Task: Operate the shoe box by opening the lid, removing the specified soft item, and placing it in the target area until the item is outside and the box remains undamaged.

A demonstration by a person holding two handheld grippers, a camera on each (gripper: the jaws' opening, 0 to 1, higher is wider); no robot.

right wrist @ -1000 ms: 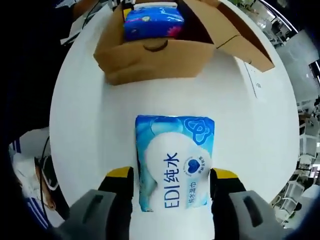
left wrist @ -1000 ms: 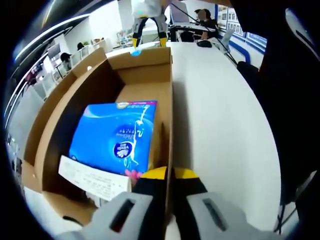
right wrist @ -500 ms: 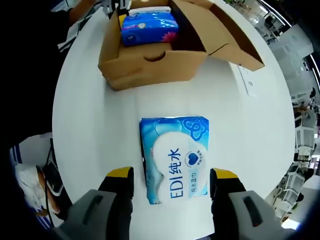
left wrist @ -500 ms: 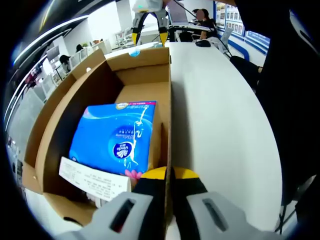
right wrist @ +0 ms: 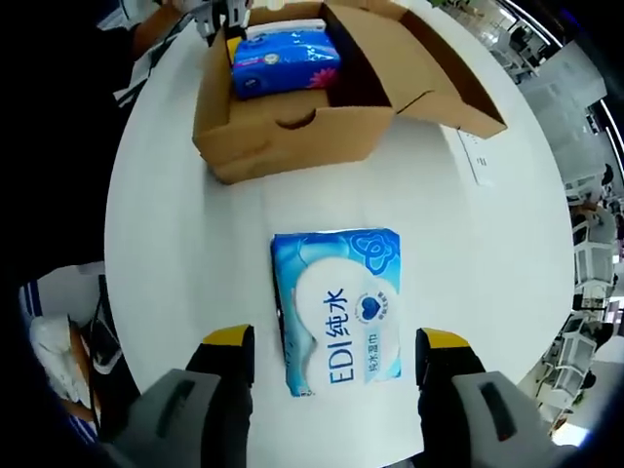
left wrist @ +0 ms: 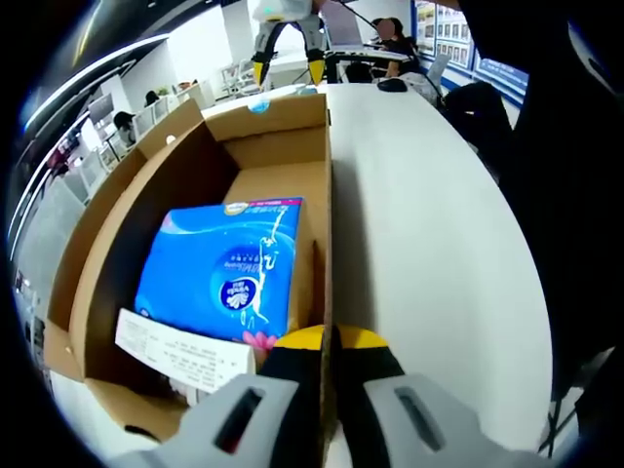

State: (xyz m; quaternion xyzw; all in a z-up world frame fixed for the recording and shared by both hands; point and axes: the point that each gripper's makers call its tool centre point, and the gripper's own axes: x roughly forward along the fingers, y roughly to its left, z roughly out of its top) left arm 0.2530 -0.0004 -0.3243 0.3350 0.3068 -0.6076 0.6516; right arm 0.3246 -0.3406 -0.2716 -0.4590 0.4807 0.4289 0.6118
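White round-edged bench [right wrist: 507, 253]. Open office behind: rows of desks [left wrist: 146, 112] with seated people, a bright white wall [left wrist: 200, 44], a ceiling light strip [left wrist: 93, 68], blue-framed windows [left wrist: 448, 34] at far right.

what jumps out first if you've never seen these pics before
The blue and white wipes pack lies flat on the white table, just ahead of the open right tool. Beyond it sits the open cardboard box with a bright blue packet inside. The left tool is pinched on the box's side wall.
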